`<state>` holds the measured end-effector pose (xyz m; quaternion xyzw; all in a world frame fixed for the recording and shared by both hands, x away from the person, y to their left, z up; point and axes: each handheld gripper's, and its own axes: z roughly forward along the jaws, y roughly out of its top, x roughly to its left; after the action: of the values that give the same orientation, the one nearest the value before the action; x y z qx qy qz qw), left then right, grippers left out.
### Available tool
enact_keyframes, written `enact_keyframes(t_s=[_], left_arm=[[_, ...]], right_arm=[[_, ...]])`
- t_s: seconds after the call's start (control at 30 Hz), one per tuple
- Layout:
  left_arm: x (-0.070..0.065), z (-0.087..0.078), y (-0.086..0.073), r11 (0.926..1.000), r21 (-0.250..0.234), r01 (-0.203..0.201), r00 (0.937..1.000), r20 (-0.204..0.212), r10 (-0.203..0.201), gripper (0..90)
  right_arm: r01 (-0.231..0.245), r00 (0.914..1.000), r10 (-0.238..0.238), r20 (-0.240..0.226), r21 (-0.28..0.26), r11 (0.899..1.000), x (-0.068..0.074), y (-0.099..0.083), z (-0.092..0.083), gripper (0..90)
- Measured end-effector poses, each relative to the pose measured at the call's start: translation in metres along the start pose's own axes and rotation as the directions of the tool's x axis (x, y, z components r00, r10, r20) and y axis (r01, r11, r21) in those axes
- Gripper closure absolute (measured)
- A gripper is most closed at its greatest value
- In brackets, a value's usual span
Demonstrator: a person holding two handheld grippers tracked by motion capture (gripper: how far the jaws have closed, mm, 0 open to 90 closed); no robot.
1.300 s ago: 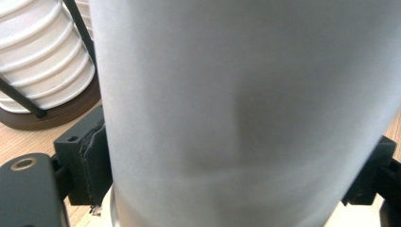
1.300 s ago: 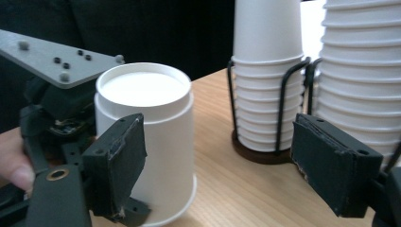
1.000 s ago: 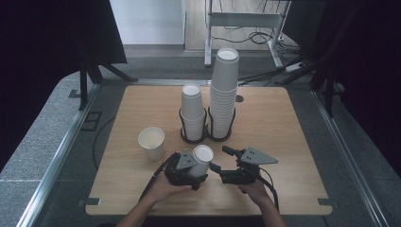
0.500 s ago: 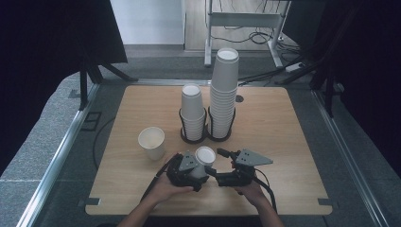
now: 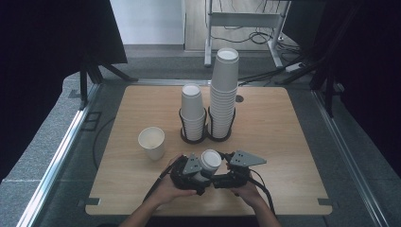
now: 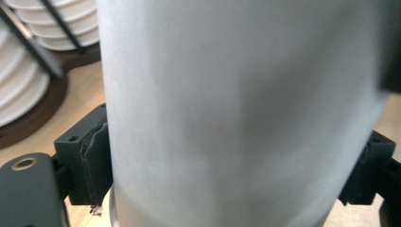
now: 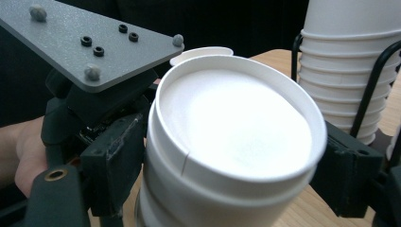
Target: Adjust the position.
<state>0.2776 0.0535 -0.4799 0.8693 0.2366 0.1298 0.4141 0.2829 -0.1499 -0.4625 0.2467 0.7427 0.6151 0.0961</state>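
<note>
Right gripper (image 5: 226, 166) shifted slightly left since earlier, closing against the nested cups (image 5: 208, 163). Both sets of fingers clamp them near the worktop's (image 5: 283, 142) front edge, left gripper (image 5: 191, 171) on the lower wall, right near the rim.

Your left gripper (image 5: 193, 171) and right gripper (image 5: 226, 174) met at the upside-down paper cup (image 5: 208, 161), which sat between their fingers, above both your hands.
</note>
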Motion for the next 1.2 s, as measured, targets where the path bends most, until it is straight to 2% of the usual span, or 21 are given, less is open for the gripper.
enact_keyframes(t_s=[0.47,0.6,0.7,0.77,0.97,1.1,1.2], left_arm=[[-0.001,0.002,0.000,0.9999,0.004,0.014,0.9999,0.004,-0.014,11.3],[-0.001,0.003,0.000,0.9994,-0.022,0.027,0.9996,-0.003,-0.027,8.3],[0.001,0.001,0.001,0.9985,-0.027,0.047,0.9989,0.007,-0.047,1.6],[0.002,0.001,0.000,0.9975,-0.037,0.060,0.9982,0.011,-0.060,1.6],[0.002,-0.001,0.000,0.9965,-0.056,0.062,0.9979,0.022,-0.061,1.3],[0.002,-0.002,0.000,0.9951,-0.077,0.062,0.9977,0.032,-0.060,1.2],[0.003,-0.002,0.000,0.9949,-0.079,0.062,0.9977,0.033,-0.060,1.4]], right_arm=[[-0.002,0.9995,0.002,-0.033,-0.009,1.000,-0.001,-0.002,0.001,22.1],[-0.014,0.9994,0.013,-0.033,-0.022,1.000,-0.002,-0.002,0.001,22.7],[-0.019,0.9996,0.019,-0.022,-0.032,0.999,-0.002,-0.001,0.000,22.8],[-0.027,0.9993,0.026,-0.026,-0.038,0.999,-0.003,-0.001,-0.001,22.8],[-0.095,0.9947,0.092,-0.046,-0.070,0.993,-0.010,-0.002,-0.004,22.9],[-0.188,0.9796,0.178,-0.094,-0.112,0.976,-0.018,-0.004,-0.007,23.0],[-0.216,0.9731,0.203,-0.110,-0.125,0.968,-0.020,-0.005,-0.008,23.0]])
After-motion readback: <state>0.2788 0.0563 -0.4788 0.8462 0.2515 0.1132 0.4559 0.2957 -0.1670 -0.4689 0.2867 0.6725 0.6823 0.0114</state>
